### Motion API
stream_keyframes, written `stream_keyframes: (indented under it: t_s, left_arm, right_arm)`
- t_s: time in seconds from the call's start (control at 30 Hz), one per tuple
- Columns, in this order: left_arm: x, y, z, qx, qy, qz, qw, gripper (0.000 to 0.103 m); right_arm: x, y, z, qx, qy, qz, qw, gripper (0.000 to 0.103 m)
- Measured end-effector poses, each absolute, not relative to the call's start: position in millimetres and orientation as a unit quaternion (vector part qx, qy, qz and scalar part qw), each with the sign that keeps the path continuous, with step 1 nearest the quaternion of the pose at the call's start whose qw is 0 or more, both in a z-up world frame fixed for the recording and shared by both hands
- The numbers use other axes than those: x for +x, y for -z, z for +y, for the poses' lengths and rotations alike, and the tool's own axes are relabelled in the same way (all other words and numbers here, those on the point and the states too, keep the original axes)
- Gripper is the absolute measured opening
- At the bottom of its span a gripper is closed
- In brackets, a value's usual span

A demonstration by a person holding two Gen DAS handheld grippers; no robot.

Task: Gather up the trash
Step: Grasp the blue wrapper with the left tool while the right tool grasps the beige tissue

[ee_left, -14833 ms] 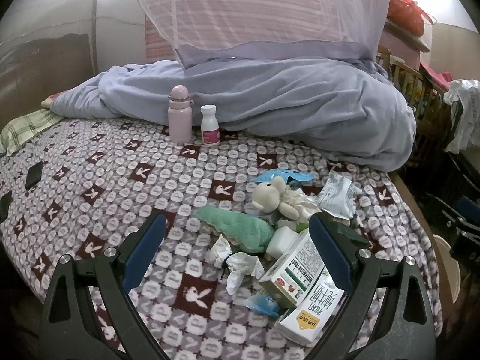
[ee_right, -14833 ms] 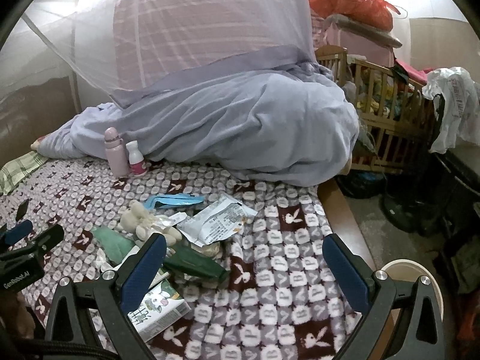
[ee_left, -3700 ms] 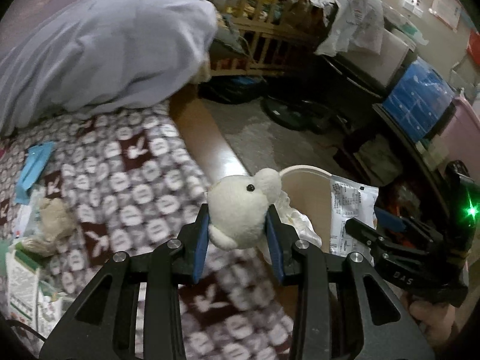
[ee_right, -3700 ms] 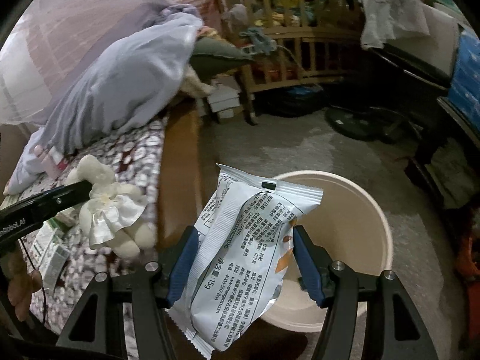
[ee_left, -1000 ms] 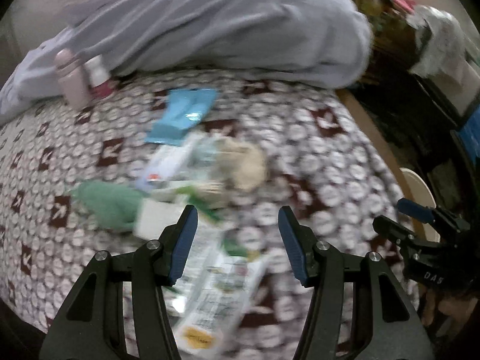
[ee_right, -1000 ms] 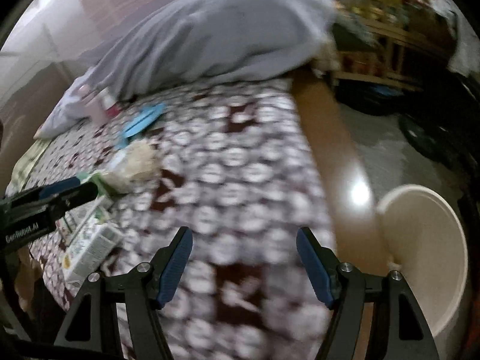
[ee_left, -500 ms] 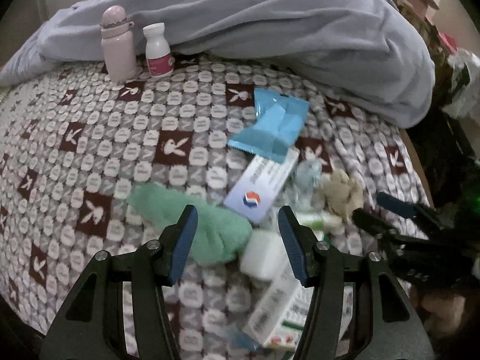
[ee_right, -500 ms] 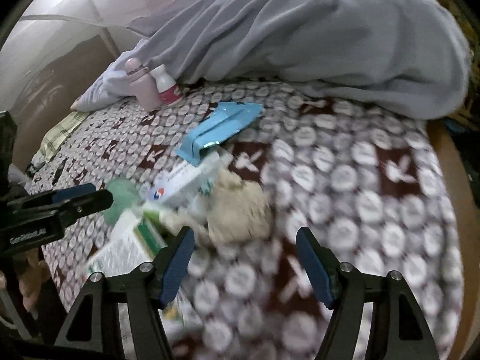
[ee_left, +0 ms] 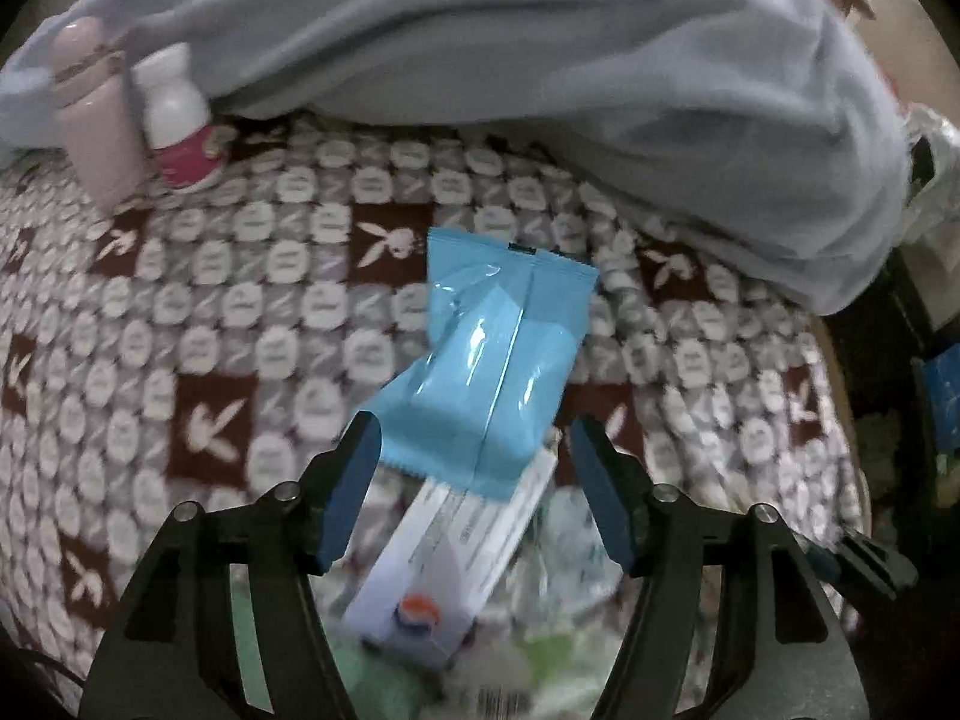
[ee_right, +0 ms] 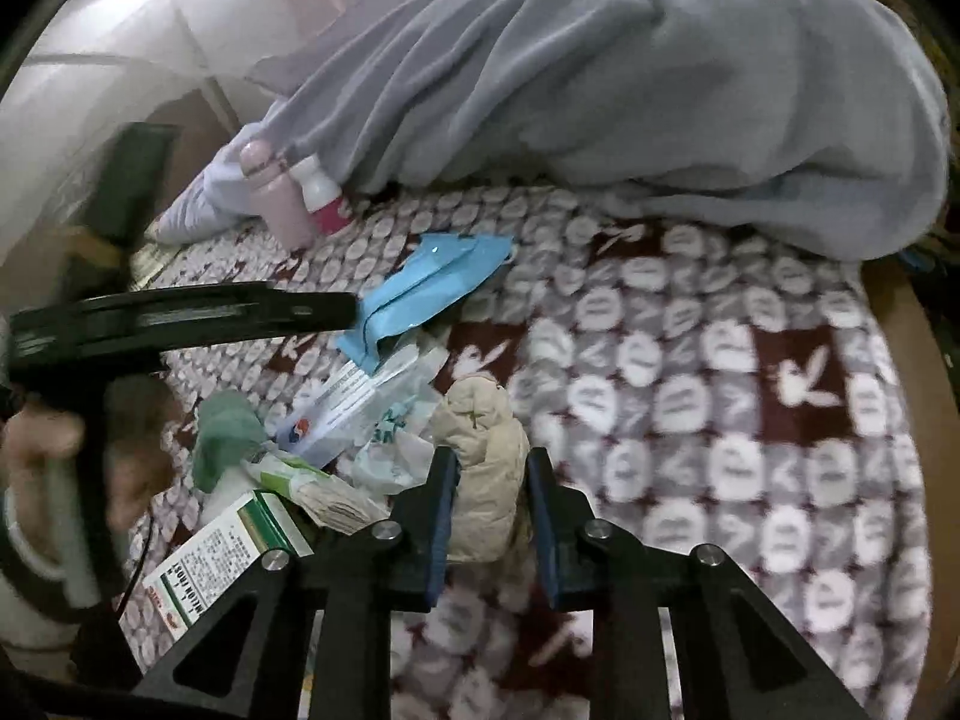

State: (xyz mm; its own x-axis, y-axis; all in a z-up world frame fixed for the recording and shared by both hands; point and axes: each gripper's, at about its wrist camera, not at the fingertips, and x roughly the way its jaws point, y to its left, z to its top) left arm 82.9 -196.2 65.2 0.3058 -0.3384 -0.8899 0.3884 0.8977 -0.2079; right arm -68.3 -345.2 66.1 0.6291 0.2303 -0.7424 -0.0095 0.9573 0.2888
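On the bed (ee_right: 750, 360), the right tool (ee_right: 486, 501) has just been closing and now pinches the beige wad (ee_right: 480, 450) at its near end. The wad looks like crumpled paper or soft cloth: light, squashy, nothing to break, so a pinch across its middle should hold it.

The left tool (ee_left: 474, 480) has just been opening, and its pads stand apart on either side of the blue wrapper's (ee_left: 492, 372) near edge without pressing it. That wrapper is glossy film, puffed and nearly weightless; I'd judge it slippery, best taken at the crimped end seam or squeezed flat across the body.

It lies partly over a white box (ee_left: 456, 564) in the litter pile.
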Motion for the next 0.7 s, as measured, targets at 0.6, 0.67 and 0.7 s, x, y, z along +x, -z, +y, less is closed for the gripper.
stream_keyframes:
  t_s: [0.6,0.67,0.7]
  left_arm:
    - [75.0,-81.1,-170.0,0.000,0.216,0.531,0.819,0.014]
    - [62.2,-88.2,-163.7,-0.002,0.219,0.524,0.823,0.013]
    - [53.8,-92.8,-161.0,-0.003,0.224,0.521,0.824,0.013]
  right_arm:
    - [-96.7,-68.9,-355.7,0.134,-0.060,0.425,0.893,0.023]
    - [-104.1,-72.6,-357.2,0.134,-0.057,0.424,0.894,0.023]
    - [-107.6,-73.8,-357.9,0.134,-0.055,0.424,0.894,0.023]
